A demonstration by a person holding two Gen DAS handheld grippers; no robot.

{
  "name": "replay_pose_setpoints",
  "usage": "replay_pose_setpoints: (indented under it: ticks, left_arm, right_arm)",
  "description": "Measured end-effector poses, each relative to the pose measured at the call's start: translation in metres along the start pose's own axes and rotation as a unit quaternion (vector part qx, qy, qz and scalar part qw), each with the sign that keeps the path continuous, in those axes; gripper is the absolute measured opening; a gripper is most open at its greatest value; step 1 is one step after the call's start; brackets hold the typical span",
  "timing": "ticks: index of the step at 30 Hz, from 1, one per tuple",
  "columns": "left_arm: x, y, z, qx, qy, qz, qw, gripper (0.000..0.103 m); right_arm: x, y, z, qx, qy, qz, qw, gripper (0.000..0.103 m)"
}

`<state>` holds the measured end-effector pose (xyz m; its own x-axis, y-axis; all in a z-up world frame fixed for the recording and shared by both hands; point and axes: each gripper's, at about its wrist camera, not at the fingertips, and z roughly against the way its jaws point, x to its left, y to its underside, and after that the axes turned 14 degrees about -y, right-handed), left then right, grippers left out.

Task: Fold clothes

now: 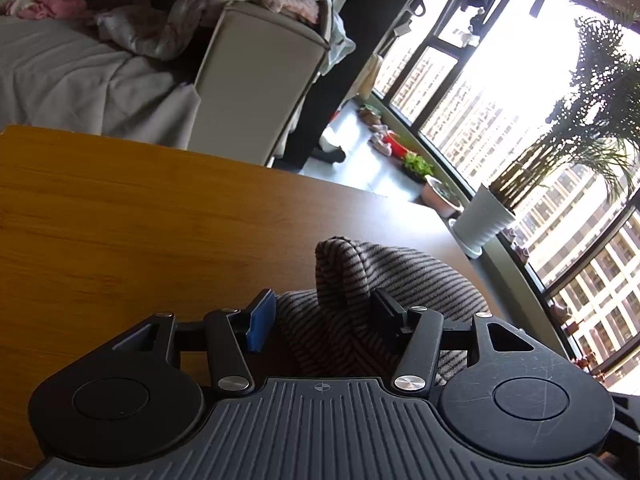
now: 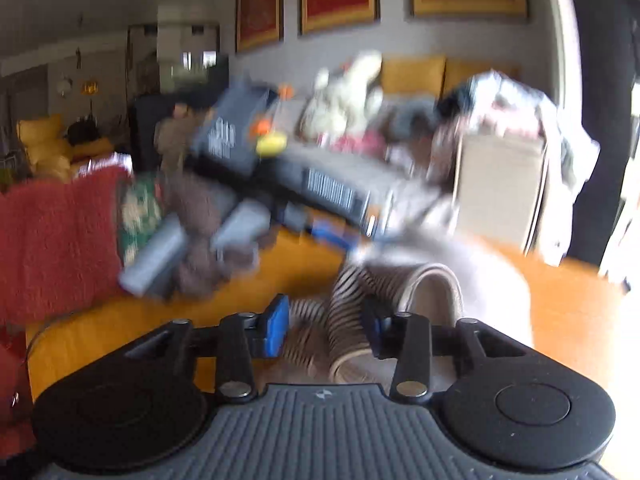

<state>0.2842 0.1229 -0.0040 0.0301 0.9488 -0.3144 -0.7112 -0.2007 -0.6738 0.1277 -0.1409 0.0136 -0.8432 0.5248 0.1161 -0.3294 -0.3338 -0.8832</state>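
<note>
- In the left wrist view, the left tool sits at the lower middle of the frame with its jaws parted about halfway. A raised fold of the striped garment stands between them. The blue pad on the left is clear of the cloth; whether the dark finger on the right touches it I cannot tell.
- The striped garment lies bunched on the wooden bench, at the lower right of that frame.
- In the blurred right wrist view, the right tool is also partly open around a rolled edge of the same garment. The left pad stands off it; the right finger is just beside the roll.
- A window and a potted plant fill the right side of the left view.
- A cluttered sofa crosses the middle of the right view.
</note>
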Motion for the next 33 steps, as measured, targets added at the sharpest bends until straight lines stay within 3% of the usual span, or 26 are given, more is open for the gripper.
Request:
replay_pose_setpoints:
  ticks: [2, 5, 10, 13, 16, 20, 22, 24, 25, 28, 31, 33]
  left_arm:
    - [0.0, 0.0, 0.001, 0.001, -0.002, -0.001, 1.0, 0.061]
    - [0.0, 0.0, 0.0, 0.001, -0.003, -0.002, 1.0, 0.063]
    - [0.0, 0.0, 0.001, -0.001, -0.006, -0.004, 1.0, 0.065]
    - [0.0, 0.0, 0.001, -0.001, -0.007, -0.004, 1.0, 0.065]
    - [0.0, -0.001, 0.001, -0.001, -0.007, -0.003, 1.0, 0.066]
    - [0.0, -0.001, 0.001, 0.001, -0.008, 0.0, 1.0, 0.068]
    - [0.001, -0.002, 0.001, 0.002, -0.009, 0.002, 1.0, 0.069]
    - [0.002, -0.003, 0.002, 0.002, -0.011, 0.004, 0.9999, 0.07]
    - [0.003, -0.003, 0.003, 0.002, -0.012, 0.006, 0.9999, 0.069]
    - [0.007, -0.003, 0.019, -0.005, -0.005, 0.021, 0.9998, 0.065]
    - [0.017, 0.012, 0.046, -0.011, 0.036, 0.043, 0.9983, 0.061]
    - [0.016, 0.032, 0.056, 0.002, 0.067, 0.034, 0.9972, 0.048]
  right_arm:
    - [0.012, 0.005, -0.002, 0.004, -0.014, 0.027, 1.0, 0.063]
    - [0.024, 0.0, 0.008, -0.001, -0.053, 0.046, 0.998, 0.061]
    - [0.027, -0.02, 0.047, -0.081, -0.037, 0.061, 0.994, 0.06]
    - [0.014, -0.028, 0.061, -0.123, 0.011, 0.044, 0.991, 0.056]
    - [0.002, -0.023, 0.054, -0.112, 0.022, 0.007, 0.993, 0.056]
    - [0.0, -0.009, 0.023, -0.052, 0.023, -0.007, 0.998, 0.058]
    - [0.006, -0.001, 0.006, -0.023, 0.035, 0.017, 0.999, 0.051]
    - [0.021, 0.003, -0.007, -0.012, 0.083, 0.09, 0.992, 0.02]
    - [0.021, 0.001, -0.005, -0.019, 0.089, 0.093, 0.991, 0.016]
    - [0.015, -0.007, 0.011, -0.047, 0.096, 0.074, 0.992, 0.014]
    - [-0.004, -0.015, 0.035, -0.077, 0.075, 0.008, 0.994, 0.014]
    - [-0.022, -0.026, 0.045, -0.108, 0.041, -0.054, 0.992, 0.012]
